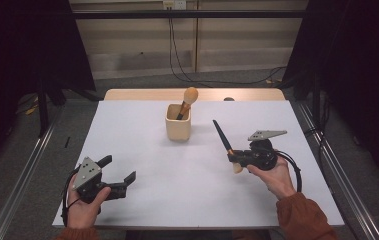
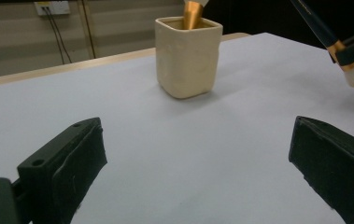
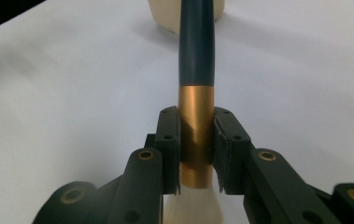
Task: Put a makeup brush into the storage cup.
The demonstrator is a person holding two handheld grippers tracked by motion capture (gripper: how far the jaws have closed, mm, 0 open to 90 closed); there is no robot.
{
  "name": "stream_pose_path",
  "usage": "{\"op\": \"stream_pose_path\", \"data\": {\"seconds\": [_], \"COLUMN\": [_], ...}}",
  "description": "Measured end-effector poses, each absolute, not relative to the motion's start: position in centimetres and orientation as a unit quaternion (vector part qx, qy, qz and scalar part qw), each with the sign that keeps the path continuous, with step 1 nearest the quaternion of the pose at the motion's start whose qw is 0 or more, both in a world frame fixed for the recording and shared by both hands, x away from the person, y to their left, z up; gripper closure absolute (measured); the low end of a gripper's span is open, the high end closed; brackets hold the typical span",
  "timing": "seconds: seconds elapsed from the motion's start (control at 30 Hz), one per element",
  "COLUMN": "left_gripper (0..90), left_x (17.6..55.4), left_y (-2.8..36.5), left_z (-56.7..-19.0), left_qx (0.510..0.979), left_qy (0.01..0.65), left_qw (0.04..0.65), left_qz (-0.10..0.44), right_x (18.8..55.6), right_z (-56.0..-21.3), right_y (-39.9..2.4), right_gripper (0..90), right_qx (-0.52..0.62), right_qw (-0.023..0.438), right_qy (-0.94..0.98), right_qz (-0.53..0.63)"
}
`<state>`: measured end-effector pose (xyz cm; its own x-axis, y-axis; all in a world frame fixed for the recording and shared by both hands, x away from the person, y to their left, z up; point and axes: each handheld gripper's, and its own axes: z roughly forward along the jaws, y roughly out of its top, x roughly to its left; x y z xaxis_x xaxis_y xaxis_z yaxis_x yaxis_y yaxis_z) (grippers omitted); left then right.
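Nearest me, my left gripper [image 1: 119,175] rests low on the white table [image 1: 142,200], its jaws spread wide with nothing between them; in the left gripper view the two black pads [image 2: 67,158] look matte and slightly rubbery, blocky in shape, with bare tabletop in the gap.

A little farther in, on the other side, my right gripper [image 1: 237,159] holds the makeup brush [image 1: 224,142], jaws clamped on its gold metal ferrule [image 3: 195,130]. The right gripper view shows the pads pressing both sides of that smooth, satin collar, soft white bristles [image 3: 193,205] fanning out below and the dark, glossy, tapering handle [image 3: 196,42] pointing away toward the cup. The brush is lifted clear of the table and tilted, handle tip aimed up and inward.

Farthest off, near the table's middle, stands the cream cup [image 1: 178,122], square with rounded corners and a dull ceramic-like surface. A second brush [image 1: 187,102] already stands in it, rounded tan head up.

My reading: one brush is stowed, the pick-up of this one is done, and what remains is carrying it over the cup, lowering it in and letting go.
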<state>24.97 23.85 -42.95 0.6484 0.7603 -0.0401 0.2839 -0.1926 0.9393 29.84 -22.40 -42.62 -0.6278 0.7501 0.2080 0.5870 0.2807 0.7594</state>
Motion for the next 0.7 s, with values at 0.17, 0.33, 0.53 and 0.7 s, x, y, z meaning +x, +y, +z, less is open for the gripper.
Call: {"op": "stream_pose_path", "data": {"seconds": [0.17, 0.33, 0.53, 0.7], "left_gripper": [3.4, 3.4, 3.4, 3.4], "left_x": [25.1, 25.8, 26.5, 26.8], "left_y": [23.4, 22.8, 21.8, 20.9], "left_z": [-42.5, -42.1, -41.2, -41.0], "left_qx": [0.745, 0.753, 0.774, 0.790], "left_qy": [0.336, 0.330, 0.296, 0.275], "left_qw": [0.532, 0.528, 0.520, 0.516], "left_qz": [0.221, 0.213, 0.205, 0.183], "right_x": [29.7, 29.7, 29.5, 29.3], "right_z": [-42.9, -42.8, -42.4, -42.1], "right_y": [-21.9, -21.6, -21.1, -20.5], "right_gripper": [74.4, 74.4, 74.3, 74.3], "right_qx": [0.402, 0.378, 0.347, 0.313], "right_qw": [0.088, 0.076, 0.060, 0.046], "right_qy": [0.800, 0.813, 0.830, 0.848], "right_qz": [0.436, 0.436, 0.433, 0.425]}}
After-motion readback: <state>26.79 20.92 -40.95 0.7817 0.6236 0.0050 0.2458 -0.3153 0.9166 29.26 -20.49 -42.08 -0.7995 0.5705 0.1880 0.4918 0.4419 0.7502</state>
